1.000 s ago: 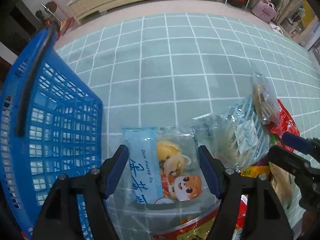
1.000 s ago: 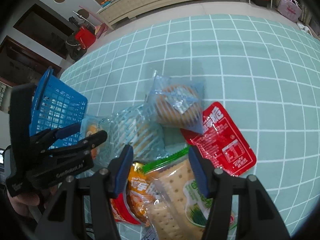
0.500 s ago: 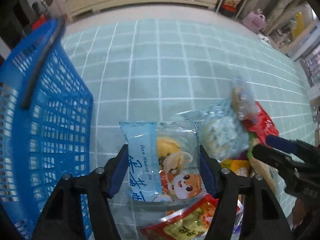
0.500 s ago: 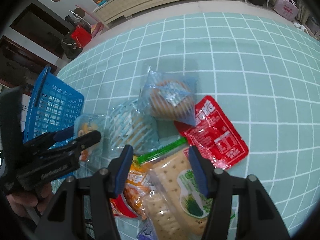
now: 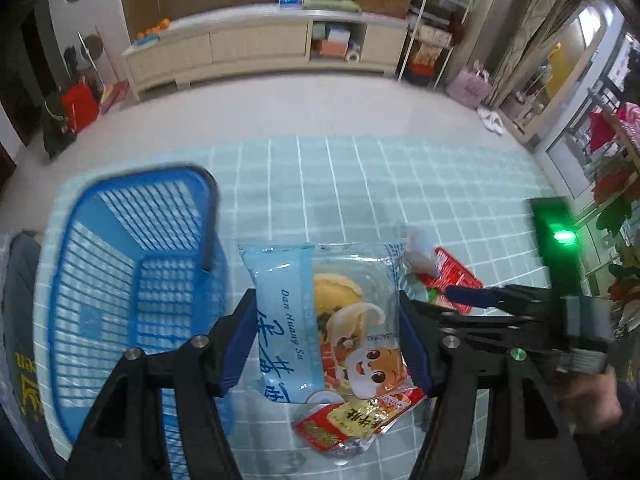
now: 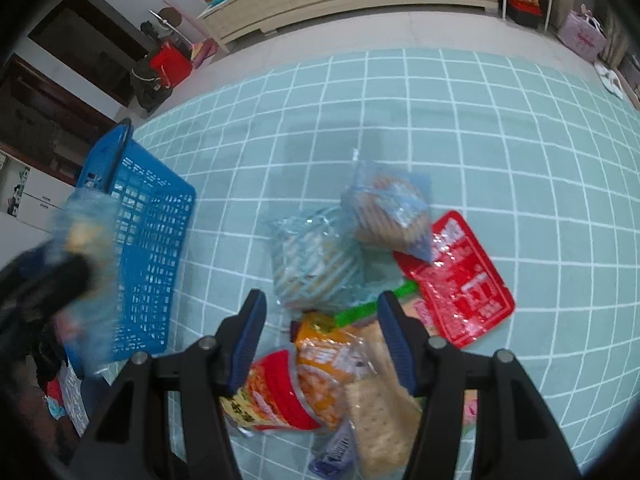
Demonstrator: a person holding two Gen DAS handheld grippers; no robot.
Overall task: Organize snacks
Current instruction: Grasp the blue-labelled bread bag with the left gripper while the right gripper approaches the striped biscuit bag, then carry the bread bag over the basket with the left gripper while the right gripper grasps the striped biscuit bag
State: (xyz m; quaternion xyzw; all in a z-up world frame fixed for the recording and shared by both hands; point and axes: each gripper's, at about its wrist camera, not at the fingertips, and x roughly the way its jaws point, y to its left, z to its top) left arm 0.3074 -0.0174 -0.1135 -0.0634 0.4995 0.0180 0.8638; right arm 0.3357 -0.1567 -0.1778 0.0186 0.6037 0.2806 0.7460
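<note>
My left gripper [image 5: 326, 338] is shut on a light-blue pastry packet [image 5: 280, 280] with a cartoon face, held in the air above the mat. The blue plastic basket [image 5: 80, 280] stands just left of it, with nothing visible in it. In the right wrist view that gripper and its packet [image 6: 84, 232] are a blur over the basket's [image 6: 152, 240] near corner. My right gripper [image 6: 322, 338] hangs open above the snack pile, over an orange packet [image 6: 324, 360] and a cracker packet [image 6: 380, 400], touching neither.
The pile also holds a striped clear packet [image 6: 316, 264], a round-cake packet [image 6: 388, 208], a flat red packet [image 6: 460, 280] and a red-and-yellow packet [image 6: 268, 396]. All lie on a teal grid mat [image 6: 520, 140]. A beige cabinet [image 5: 248, 48] lines the far wall.
The left gripper's fingers closed onto the pastry packet, then lifted it off the mat and swung it towards the basket. The right gripper rose a little above the pile.
</note>
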